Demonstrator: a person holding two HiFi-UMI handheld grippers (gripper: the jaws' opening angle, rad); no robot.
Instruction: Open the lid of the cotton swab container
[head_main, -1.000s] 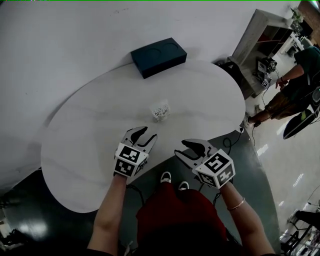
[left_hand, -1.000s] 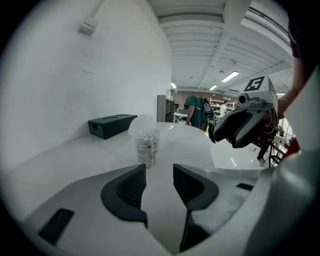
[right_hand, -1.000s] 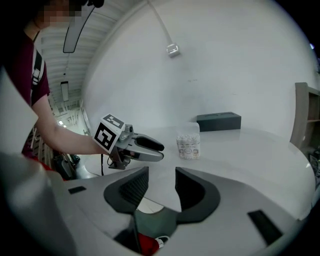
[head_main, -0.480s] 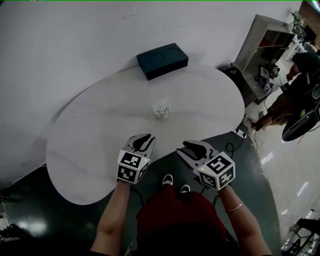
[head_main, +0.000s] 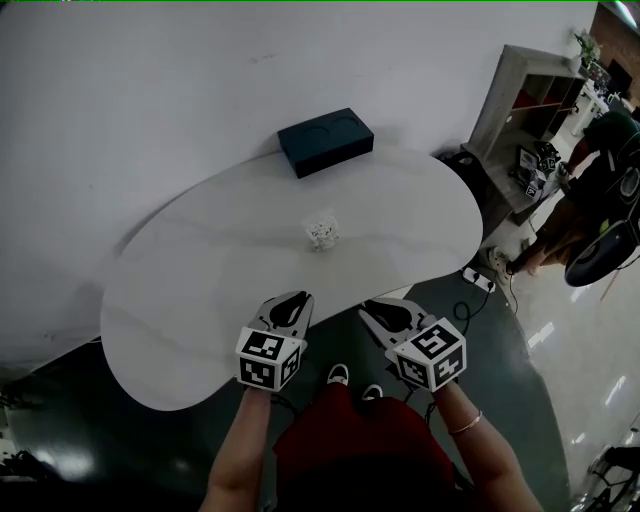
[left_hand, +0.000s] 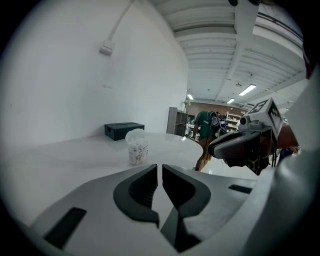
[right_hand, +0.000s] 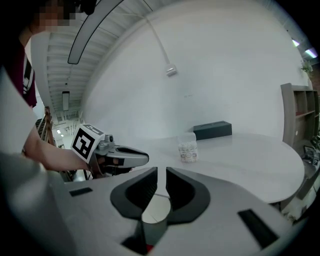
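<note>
container (head_main: 321, 232) on surface (head_main: 200, 270), well ahead of the 2 claws; left claw (head_main: 290, 305) and right claw (head_main: 385, 312) just closing, nearly pressed together, empty

A white, rounded table (head_main: 190, 270) stands against a white wall. Near its middle sits the clear cotton swab container (head_main: 321, 231), upright, lid on. At the far edge, by the wall, lies a dark box (head_main: 325, 141) with two round hollows in its top. The left gripper (head_main: 293, 299) and right gripper (head_main: 376, 309) hang side by side over the near edge, both pointing toward the container and well apart from it. Their jaws have just been closing and stand nearly together, with nothing between them. A bracelet (head_main: 467, 424) circles the right wrist. Far right, a grey shelf unit (head_main: 505, 100) stands on the glossy floor, and another person (head_main: 605, 160) is beside it.
</note>
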